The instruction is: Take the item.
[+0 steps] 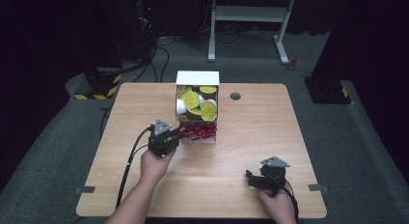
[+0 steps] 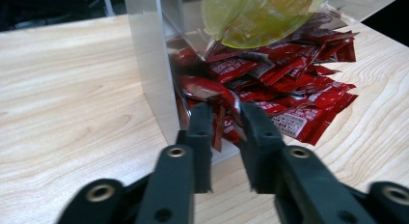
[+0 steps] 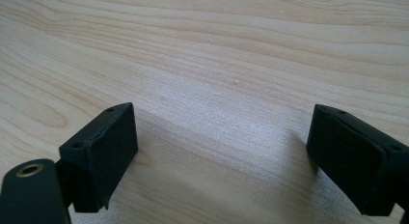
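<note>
Two hand-held grippers: left hand-held gripper [image 2: 226,120] pinching one red foil sachet [image 2: 219,101] at the clear box [image 2: 149,64] mouth, atop many; right hand-held gripper [image 3: 219,156] spread over bare wooden surface [image 3: 217,55].

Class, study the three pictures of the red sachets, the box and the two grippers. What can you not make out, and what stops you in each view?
- Print on the red sachets: left gripper view, blurred; high view, too small.
- Yellow-lidded cups: high view, labels too small; left gripper view, cut off by the top edge.
- Box depth: cups and sachets cover it.
- Left gripper grip: its fingers hide the sachet's pinched part.
- Right gripper: only bare table ahead.
</note>
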{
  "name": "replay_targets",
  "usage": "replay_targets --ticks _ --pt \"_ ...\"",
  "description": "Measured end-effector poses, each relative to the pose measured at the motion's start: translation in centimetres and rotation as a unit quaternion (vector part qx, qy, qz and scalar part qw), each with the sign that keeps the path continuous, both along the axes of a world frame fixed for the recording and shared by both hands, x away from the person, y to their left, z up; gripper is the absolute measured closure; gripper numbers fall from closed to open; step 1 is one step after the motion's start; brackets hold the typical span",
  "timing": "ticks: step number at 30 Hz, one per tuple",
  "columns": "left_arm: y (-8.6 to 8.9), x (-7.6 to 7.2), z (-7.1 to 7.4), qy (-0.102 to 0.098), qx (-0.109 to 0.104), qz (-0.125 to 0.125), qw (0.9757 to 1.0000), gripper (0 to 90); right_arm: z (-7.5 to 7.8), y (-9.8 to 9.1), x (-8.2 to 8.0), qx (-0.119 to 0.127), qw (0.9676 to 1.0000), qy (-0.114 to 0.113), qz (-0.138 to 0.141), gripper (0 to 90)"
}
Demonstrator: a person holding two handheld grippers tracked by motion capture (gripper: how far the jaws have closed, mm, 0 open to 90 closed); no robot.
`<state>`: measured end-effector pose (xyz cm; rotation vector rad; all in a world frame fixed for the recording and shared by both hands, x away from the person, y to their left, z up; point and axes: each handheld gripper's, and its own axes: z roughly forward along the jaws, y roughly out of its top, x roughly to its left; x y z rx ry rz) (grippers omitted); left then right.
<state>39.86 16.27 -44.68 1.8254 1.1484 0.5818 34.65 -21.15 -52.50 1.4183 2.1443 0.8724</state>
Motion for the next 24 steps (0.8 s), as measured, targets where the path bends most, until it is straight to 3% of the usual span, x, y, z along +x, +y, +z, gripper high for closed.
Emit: replay_targets --ticks 7,20,24 --pt "-0.4 -0.3 -0.1 -0.011 0.01 -0.01 0.9998 88.0 0.0 0.0 0.0 -0.001 1.0 -0.001 0.001 10.7" --pt "-0.3 -1.2 0.0 -0.023 0.01 -0.019 0.9995 89.6 0.0 0.0 0.0 -0.001 1.0 0.0 0.002 10.7" --pt "0.0 -1.5 0.0 -0.022 -0.001 -0.023 0.9995 89.5 0.0 0.0 0.0 -0.002 1.0 -0.001 0.003 10.8"
